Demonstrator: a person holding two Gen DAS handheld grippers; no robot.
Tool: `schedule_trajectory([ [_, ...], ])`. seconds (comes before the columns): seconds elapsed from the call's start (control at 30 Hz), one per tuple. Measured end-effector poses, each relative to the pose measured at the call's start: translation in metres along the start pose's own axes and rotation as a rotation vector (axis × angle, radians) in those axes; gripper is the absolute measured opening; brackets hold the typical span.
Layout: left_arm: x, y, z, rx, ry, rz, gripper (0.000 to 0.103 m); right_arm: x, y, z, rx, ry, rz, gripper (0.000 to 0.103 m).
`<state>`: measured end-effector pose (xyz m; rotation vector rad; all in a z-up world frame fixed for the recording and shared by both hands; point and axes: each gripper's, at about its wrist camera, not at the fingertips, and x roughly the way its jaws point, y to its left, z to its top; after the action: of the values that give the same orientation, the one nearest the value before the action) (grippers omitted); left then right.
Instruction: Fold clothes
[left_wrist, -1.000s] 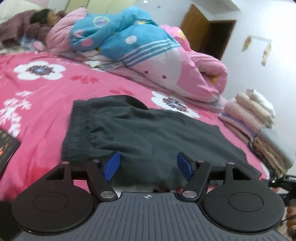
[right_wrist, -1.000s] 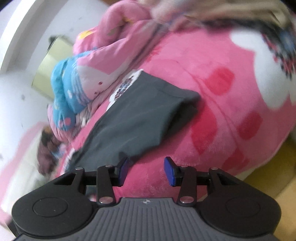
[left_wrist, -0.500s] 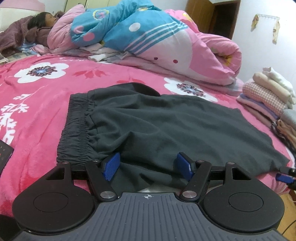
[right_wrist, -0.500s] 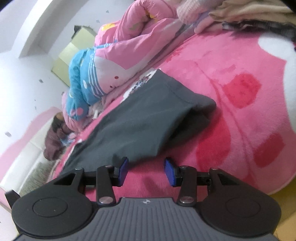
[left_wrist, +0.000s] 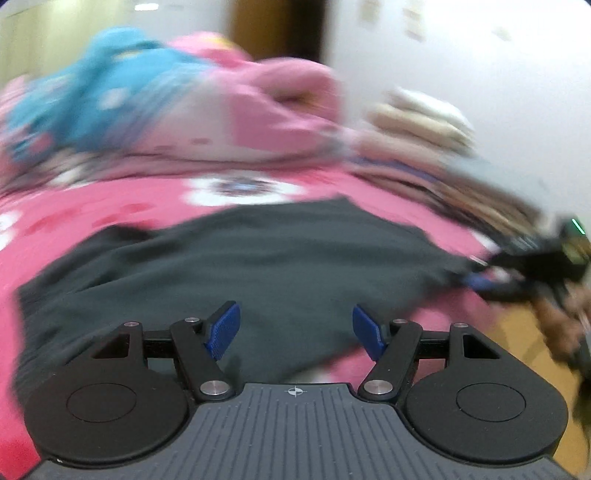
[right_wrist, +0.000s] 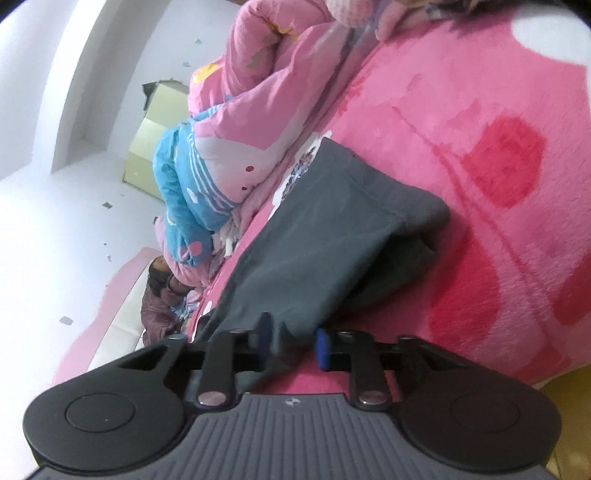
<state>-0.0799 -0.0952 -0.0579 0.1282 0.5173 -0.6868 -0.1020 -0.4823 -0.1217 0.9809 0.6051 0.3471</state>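
Dark grey shorts (left_wrist: 258, 258) lie spread flat on the pink flowered bed (left_wrist: 110, 199). My left gripper (left_wrist: 295, 332) is open and empty, low over the near edge of the shorts; this view is motion-blurred. My right gripper (right_wrist: 291, 343) is open, with the hem corner of the shorts (right_wrist: 325, 236) between its blue pads (right_wrist: 322, 349); the jaws stand apart around the cloth. The right gripper also shows in the left wrist view (left_wrist: 480, 280), at the right corner of the shorts.
A heaped pink and blue quilt (left_wrist: 177, 96) lies across the far side of the bed. A stack of folded clothes (left_wrist: 424, 125) sits at the right. A person (right_wrist: 159, 291) lies at the head of the bed. The bed edge and yellow floor (left_wrist: 517, 332) are at the right.
The left view has swung right and become blurred. The right gripper has moved forward onto the hem corner of the shorts, which now lies between its pads.
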Motion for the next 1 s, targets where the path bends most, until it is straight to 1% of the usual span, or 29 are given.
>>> schedule_trajectory([
  [0.03,0.009,-0.009,0.004,0.052,0.021,-0.031,0.067,0.001,0.001,0.002,0.007,0.005,0.003,0.01],
  [0.13,0.035,-0.036,0.01,0.216,0.072,-0.087,0.068,0.005,0.004,0.009,0.04,0.017,0.018,0.005],
  [0.2,0.052,-0.046,0.013,0.289,0.099,-0.087,0.067,0.008,0.005,0.016,0.069,0.023,0.037,0.005],
  [0.27,0.066,-0.05,0.015,0.335,0.127,-0.072,0.064,0.012,0.007,0.025,0.09,0.035,0.054,0.004],
  [0.33,0.078,-0.049,0.016,0.344,0.156,-0.057,0.048,0.019,0.01,0.033,0.101,0.051,0.065,0.004],
  [0.37,0.083,-0.047,0.018,0.338,0.169,-0.051,0.046,0.022,0.011,0.037,0.107,0.059,0.07,0.004],
  [0.43,0.088,-0.038,0.022,0.309,0.178,-0.052,0.031,0.031,0.013,0.045,0.12,0.076,0.074,0.004],
  [0.47,0.091,-0.033,0.025,0.293,0.18,-0.054,0.028,0.035,0.014,0.049,0.12,0.082,0.072,0.004],
  [0.5,0.093,-0.026,0.028,0.26,0.184,-0.065,0.023,0.04,0.015,0.053,0.119,0.088,0.071,0.005],
  [0.53,0.094,-0.017,0.032,0.204,0.19,-0.09,0.019,0.044,0.015,0.056,0.125,0.093,0.071,0.005],
  [0.6,0.098,0.003,0.041,0.088,0.205,-0.14,0.015,0.053,0.014,0.062,0.138,0.101,0.079,0.005],
  [0.77,0.121,0.061,0.048,-0.255,0.26,-0.273,0.013,0.074,0.006,0.073,0.146,0.117,0.076,0.009],
  [0.8,0.125,0.072,0.048,-0.317,0.27,-0.297,0.013,0.075,0.005,0.074,0.146,0.119,0.081,0.015],
  [0.83,0.129,0.08,0.047,-0.364,0.279,-0.315,0.013,0.076,0.003,0.074,0.145,0.117,0.088,0.022],
  [0.87,0.132,0.087,0.046,-0.404,0.286,-0.332,0.013,0.075,0.002,0.074,0.138,0.114,0.096,0.027],
  [0.9,0.136,0.093,0.045,-0.444,0.294,-0.351,0.013,0.074,0.002,0.073,0.123,0.109,0.104,0.037],
  [0.93,0.139,0.099,0.044,-0.478,0.3,-0.368,0.013,0.072,0.004,0.072,0.099,0.107,0.104,0.044],
  [1.0,0.144,0.108,0.042,-0.534,0.31,-0.397,0.013,0.069,0.008,0.066,0.044,0.114,0.097,0.046],
])
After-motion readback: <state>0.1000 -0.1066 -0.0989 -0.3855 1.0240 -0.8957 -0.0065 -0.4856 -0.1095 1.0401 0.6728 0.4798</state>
